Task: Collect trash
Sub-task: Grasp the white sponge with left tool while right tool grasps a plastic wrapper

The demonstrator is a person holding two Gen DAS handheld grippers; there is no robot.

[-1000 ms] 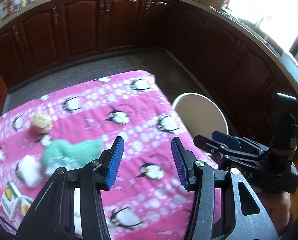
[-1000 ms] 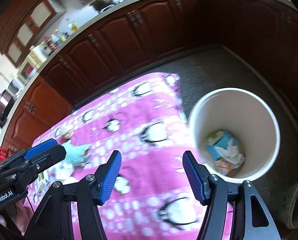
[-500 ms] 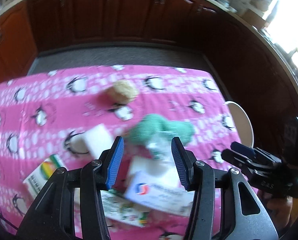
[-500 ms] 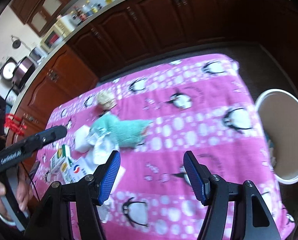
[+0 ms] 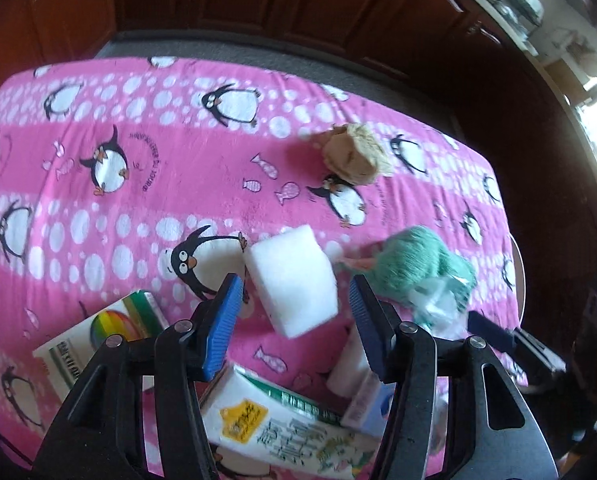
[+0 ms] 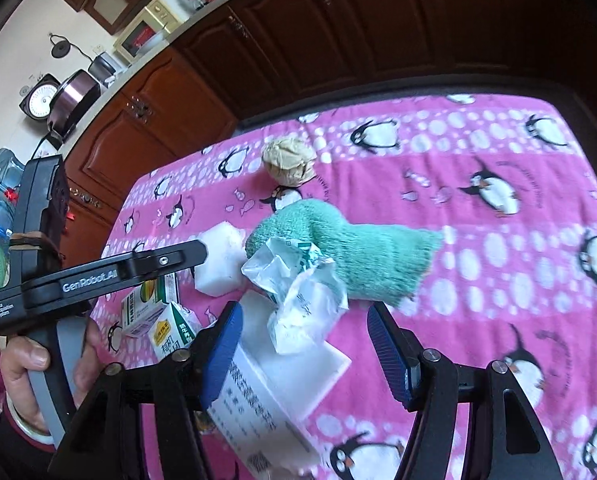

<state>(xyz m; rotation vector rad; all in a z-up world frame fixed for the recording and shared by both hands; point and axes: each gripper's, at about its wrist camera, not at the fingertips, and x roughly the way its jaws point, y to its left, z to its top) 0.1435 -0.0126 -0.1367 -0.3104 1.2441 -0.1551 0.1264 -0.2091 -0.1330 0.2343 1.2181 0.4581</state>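
Dark wood cabinets (image 6: 338, 40) wrap the kitchen behind you, and the pink penguin cloth (image 5: 138, 200) fills most of both views with the trash heaped at its near end. No bin shows right now, so I can't say where it sits.

Biggest piece is the green sock (image 6: 358, 256), lying flat, with a crumpled wrapper (image 6: 298, 296) on top of its near end. Left of those sits a white foam block (image 5: 294, 280), then cartons (image 5: 282, 428) close under the camera, and a paper ball (image 5: 354, 156) farther out on its own.

Your left gripper (image 5: 296, 312) has its jaws apart and opening, the block right between them but not pinched yet. If you squeeze off-centre, I reckon that block squirts out sideways.

Your right gripper (image 6: 302, 340) is closing, jaws not touching anything yet, wrapper just ahead between the tips. It could easily snag the sock along with the wrapper, or nip the flat white box (image 6: 282, 376) underneath instead.
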